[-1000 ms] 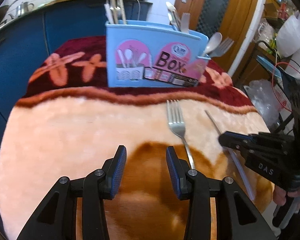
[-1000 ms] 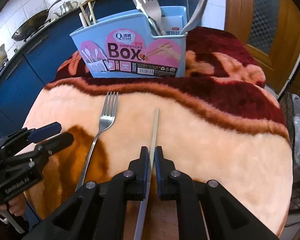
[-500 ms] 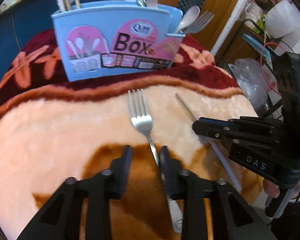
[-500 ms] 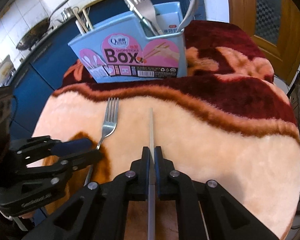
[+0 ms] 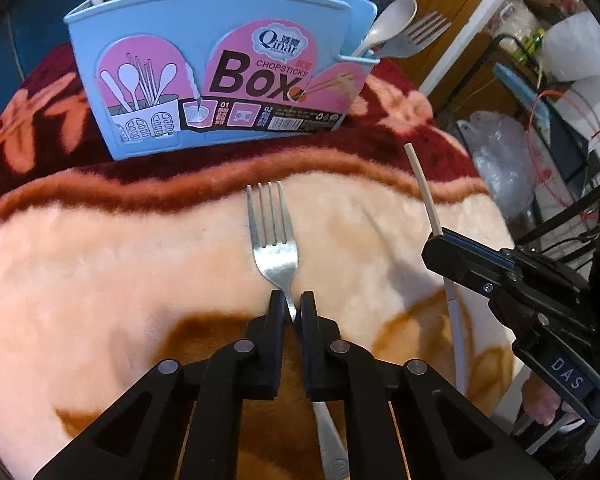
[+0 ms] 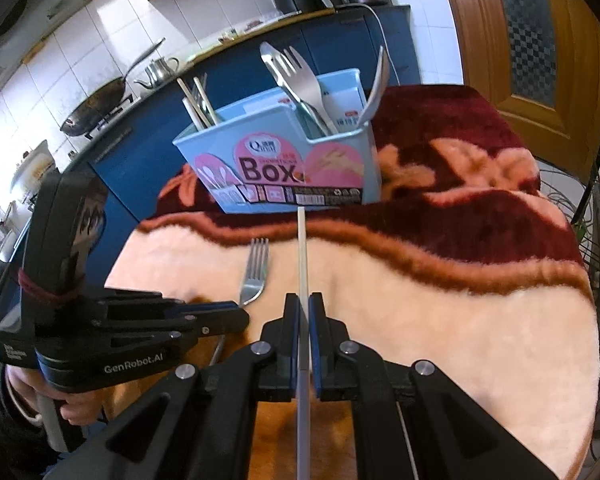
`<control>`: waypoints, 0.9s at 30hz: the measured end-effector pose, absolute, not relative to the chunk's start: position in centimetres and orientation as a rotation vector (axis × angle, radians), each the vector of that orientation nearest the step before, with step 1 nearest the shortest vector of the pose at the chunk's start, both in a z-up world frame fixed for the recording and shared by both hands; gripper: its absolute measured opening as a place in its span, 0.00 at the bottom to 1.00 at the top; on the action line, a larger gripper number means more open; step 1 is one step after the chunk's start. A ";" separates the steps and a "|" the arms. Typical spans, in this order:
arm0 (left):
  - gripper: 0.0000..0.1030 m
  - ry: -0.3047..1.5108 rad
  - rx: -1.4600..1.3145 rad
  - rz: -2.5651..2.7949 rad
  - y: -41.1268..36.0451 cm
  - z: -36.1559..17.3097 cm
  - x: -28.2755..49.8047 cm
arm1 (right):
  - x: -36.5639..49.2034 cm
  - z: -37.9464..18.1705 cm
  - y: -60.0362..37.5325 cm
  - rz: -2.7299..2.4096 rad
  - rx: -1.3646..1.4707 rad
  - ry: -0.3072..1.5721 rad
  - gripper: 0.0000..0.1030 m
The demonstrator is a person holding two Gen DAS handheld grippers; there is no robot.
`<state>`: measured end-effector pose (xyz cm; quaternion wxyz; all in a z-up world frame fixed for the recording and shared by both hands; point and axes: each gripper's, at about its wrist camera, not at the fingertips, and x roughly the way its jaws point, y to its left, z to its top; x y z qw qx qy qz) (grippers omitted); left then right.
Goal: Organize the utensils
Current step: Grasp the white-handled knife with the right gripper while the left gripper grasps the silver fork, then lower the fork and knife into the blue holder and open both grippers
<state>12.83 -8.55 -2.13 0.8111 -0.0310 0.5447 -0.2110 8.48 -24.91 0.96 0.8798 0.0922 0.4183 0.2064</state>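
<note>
1. Your left gripper has its jaws nearly closed around the neck of a silver metal fork. The fork lies flat on the peach and maroon plush blanket, tines toward the box.
2. Your right gripper has its jaws pinched tight on a pale wooden chopstick, lifted clear of the blanket, tip aimed at the box.
3. The light blue plastic utensil box stands near, at the back of the blanket, already holding chopsticks, forks and spoons.
4. This looks like the pick-up step, both pieces gripped.
5. Next, you likely lift each piece and lower it upright into its matching compartment.
</note>
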 end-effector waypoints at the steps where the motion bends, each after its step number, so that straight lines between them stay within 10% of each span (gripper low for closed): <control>1: 0.06 1.148 -0.085 -0.460 -8.3 -2.1 12.5 | 8.3 1.1 -24.9 0.431 0.194 0.859 0.07; 27: 0.03 0.413 -0.178 -0.332 -0.7 11.1 11.9 | 6.6 5.6 -24.1 0.362 0.169 0.539 0.07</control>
